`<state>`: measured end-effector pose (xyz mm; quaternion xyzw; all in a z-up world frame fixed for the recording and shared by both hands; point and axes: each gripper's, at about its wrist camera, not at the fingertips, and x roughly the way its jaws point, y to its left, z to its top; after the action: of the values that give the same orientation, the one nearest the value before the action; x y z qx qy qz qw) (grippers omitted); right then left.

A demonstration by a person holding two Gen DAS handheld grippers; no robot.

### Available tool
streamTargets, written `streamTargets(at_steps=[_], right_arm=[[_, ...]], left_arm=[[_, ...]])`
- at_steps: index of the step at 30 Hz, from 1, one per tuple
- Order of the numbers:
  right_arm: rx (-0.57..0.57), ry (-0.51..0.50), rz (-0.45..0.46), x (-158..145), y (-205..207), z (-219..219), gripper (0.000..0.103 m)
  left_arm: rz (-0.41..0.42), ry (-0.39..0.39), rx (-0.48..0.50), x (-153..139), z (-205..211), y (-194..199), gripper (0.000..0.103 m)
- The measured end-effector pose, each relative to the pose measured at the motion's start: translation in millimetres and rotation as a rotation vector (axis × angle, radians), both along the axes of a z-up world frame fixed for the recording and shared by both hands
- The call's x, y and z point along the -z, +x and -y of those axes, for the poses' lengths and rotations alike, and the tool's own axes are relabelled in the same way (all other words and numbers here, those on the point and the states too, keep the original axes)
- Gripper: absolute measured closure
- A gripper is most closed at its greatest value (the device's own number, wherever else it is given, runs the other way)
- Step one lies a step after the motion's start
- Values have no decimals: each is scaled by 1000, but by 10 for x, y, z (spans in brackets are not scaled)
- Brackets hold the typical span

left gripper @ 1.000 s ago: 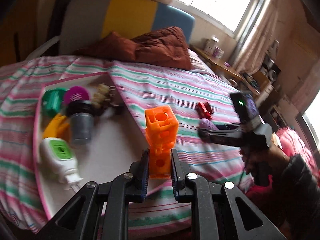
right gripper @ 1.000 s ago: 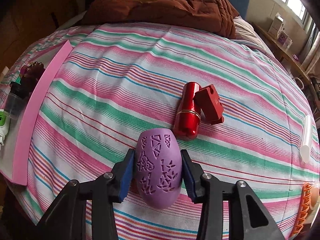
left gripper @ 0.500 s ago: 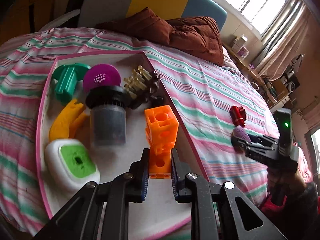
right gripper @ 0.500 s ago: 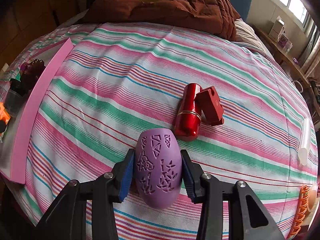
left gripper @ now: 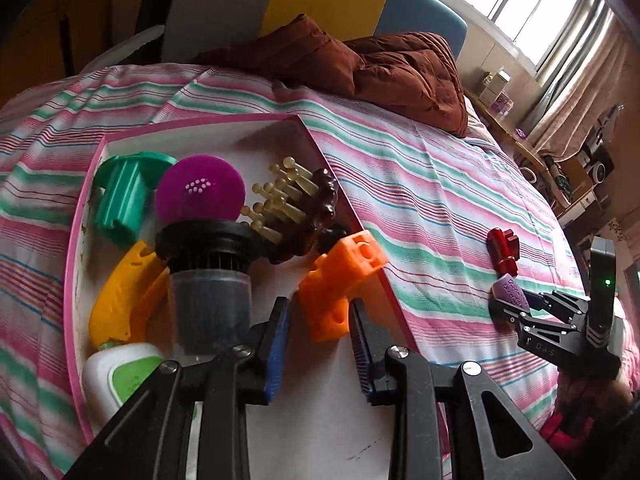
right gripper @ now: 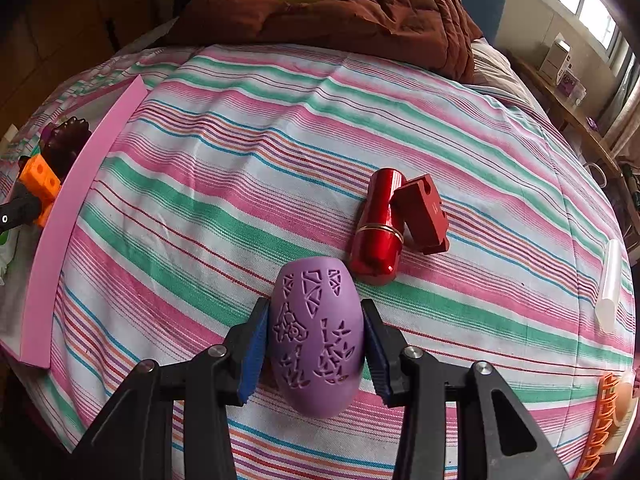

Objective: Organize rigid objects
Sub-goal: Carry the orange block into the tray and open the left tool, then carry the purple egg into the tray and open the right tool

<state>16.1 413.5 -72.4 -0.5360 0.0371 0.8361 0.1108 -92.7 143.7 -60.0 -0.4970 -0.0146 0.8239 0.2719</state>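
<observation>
In the left wrist view my left gripper [left gripper: 318,330] hangs over the pink-rimmed white tray [left gripper: 352,216]. Its jaws are opening. The orange block [left gripper: 340,284] lies tilted between them, leaning on the tray's right rim, and the pads no longer press it. In the right wrist view my right gripper [right gripper: 316,344] is shut on a purple egg-shaped piece [right gripper: 318,336] with cut-out patterns, low over the striped bedspread. A red cylinder [right gripper: 378,224] and a red block [right gripper: 420,216] lie just beyond it. The right gripper [left gripper: 516,306] also shows at the right of the left wrist view.
The tray holds a green part [left gripper: 124,200], a magenta ball [left gripper: 200,192], a black-capped grey cup [left gripper: 210,276], a yellow piece [left gripper: 120,292], a brown pegged piece [left gripper: 304,204] and a white-green item [left gripper: 120,376]. A brown quilt [right gripper: 340,16] lies at the bed's head. A white tube [right gripper: 610,284] lies right.
The left gripper came lower over the tray and its jaws parted; the orange block, upright in the grip before, has tipped over to the right. The right gripper kept still with the purple piece.
</observation>
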Motion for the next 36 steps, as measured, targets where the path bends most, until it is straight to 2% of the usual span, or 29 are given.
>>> streamTargets(at_steps=[6, 10, 15, 21, 27, 32, 36], right_arm=[[-2, 6, -2, 1, -3, -1, 59], [-4, 21, -4, -1, -6, 11, 59], [4, 24, -6, 7, -28, 4, 59], [21, -21, -12, 7, -42, -25, 59], [-42, -70, -36, -4, -58, 122, 59], [-117, -68, -48, 2, -72, 317, 59], [-134, -44, -53, 3, -62, 388, 59]], left_arm=[[-62, -20, 2, -149, 96, 240, 68], [-122, -62, -6, -269, 161, 410, 64], [-176, -109, -12, -360, 230, 566, 64], [-205, -121, -19, -414, 322, 671, 64], [-214, -131, -44, -425, 425, 691, 64], [-225, -136, -70, -447, 529, 691, 64], [-223, -138, -95, -447, 630, 692, 64]])
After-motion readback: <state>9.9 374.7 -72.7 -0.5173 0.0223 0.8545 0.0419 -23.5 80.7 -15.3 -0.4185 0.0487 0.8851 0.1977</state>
